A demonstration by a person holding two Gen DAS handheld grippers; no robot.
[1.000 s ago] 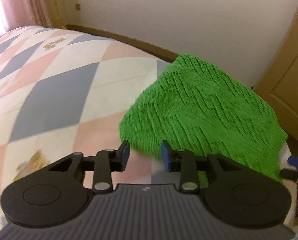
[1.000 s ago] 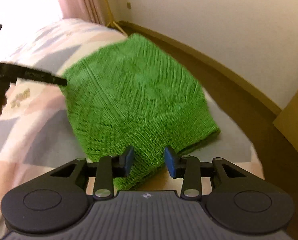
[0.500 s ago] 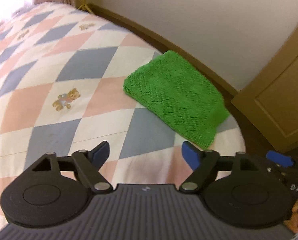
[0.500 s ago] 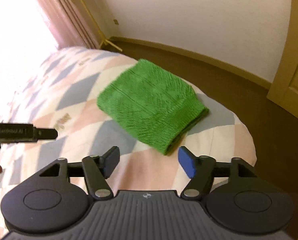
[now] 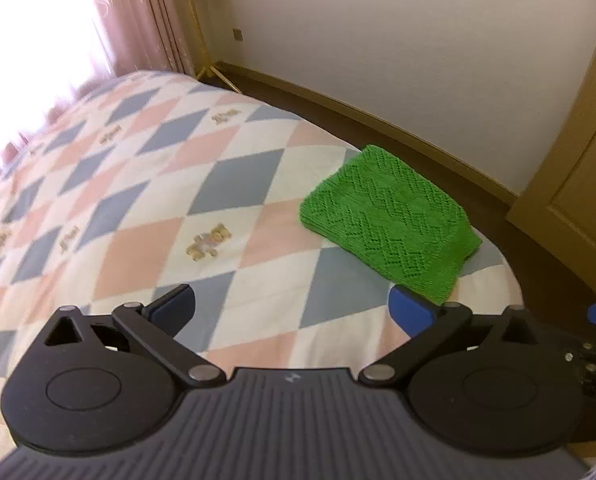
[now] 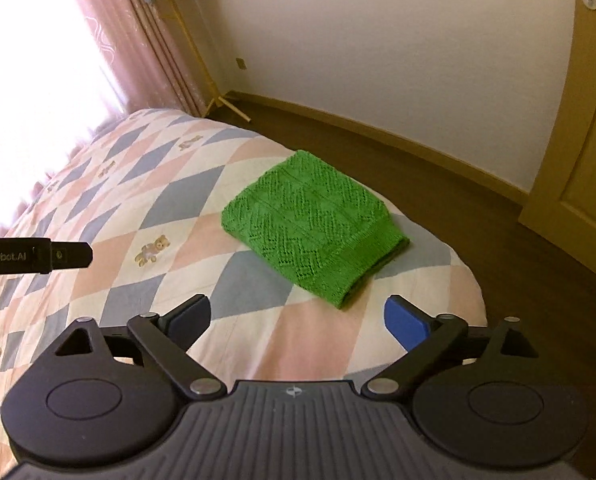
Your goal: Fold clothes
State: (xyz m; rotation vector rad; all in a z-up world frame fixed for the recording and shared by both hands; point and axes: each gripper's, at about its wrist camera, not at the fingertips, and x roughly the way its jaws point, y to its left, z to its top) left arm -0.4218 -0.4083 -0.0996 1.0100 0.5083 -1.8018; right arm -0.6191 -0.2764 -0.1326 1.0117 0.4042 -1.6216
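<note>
Green knit garment [image 6: 314, 228] folded into compact rectangle, lies flat near bed [image 6: 257, 344] corner closest to door [image 6: 586, 120], approx. parallel w/ bed edge. Left gripper [image 5: 291, 308] jaws spread wide, nothing held, above quilt, clear of garment. Right gripper [image 6: 295, 318] likewise wide apart, empty, short of garment's near edge.

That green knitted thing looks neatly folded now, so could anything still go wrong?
Possibly. The green knit lies near the rounded corner of the bed, so a nudge might slide it toward the floor. Both claws, left and right, are open and apart from it; reaching back in could snag its loose weave.
</note>
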